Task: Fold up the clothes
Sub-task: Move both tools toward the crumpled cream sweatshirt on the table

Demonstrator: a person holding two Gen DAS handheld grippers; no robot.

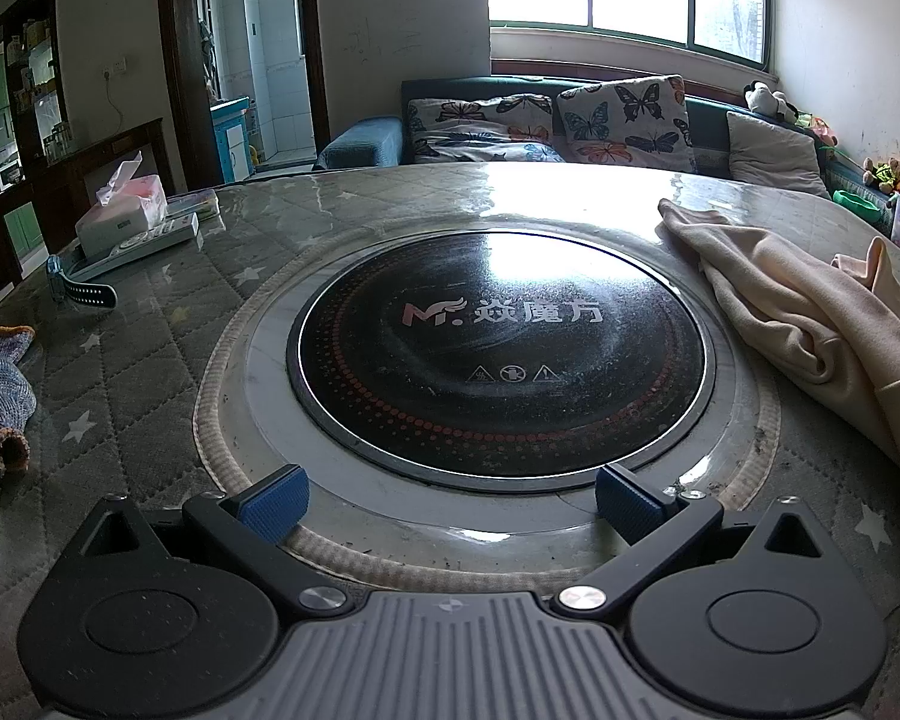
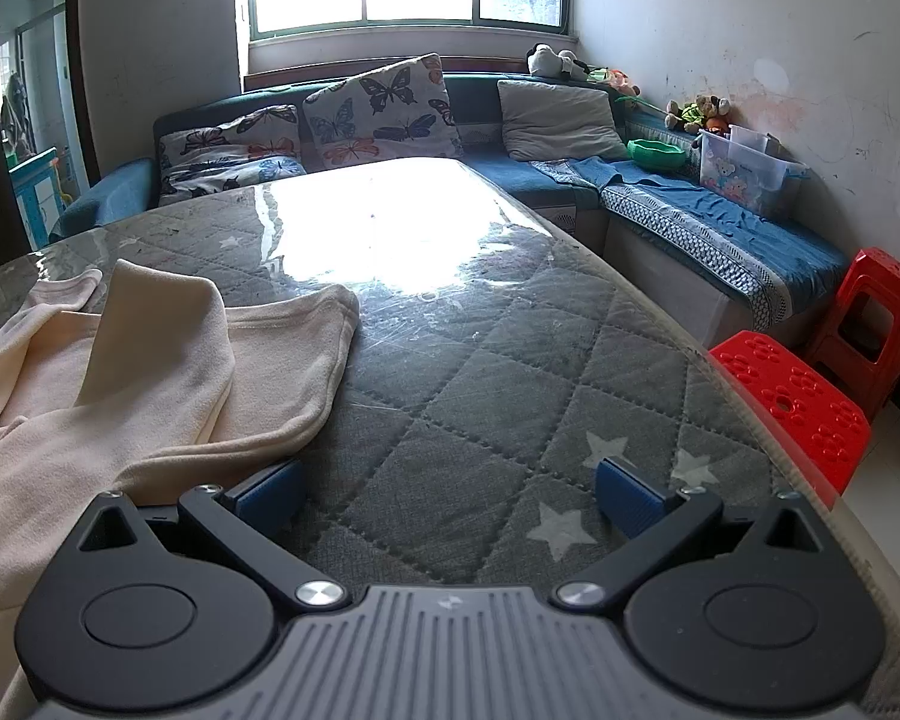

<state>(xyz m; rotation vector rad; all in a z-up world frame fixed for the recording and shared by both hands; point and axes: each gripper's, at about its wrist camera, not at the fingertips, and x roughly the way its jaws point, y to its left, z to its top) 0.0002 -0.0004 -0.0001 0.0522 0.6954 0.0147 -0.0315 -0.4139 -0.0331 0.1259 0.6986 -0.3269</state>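
Just beside right tongs point(image 2: 450, 501): garment point(image 2: 150, 360)

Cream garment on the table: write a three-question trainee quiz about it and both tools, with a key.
1. True or false: the left tool is shut on the cream garment.
2. Multiple choice: what lies directly ahead of the left tool? A) a red stool B) the round black hotplate C) a butterfly cushion.
3. Short answer: in the right wrist view, on which side of the right tool does the cream garment lie?

Key
1. False: both tools stand wide open with nothing between their fingers.
2. B.
3. Its left side, crumpled and not yet folded, on the quilted table cover.
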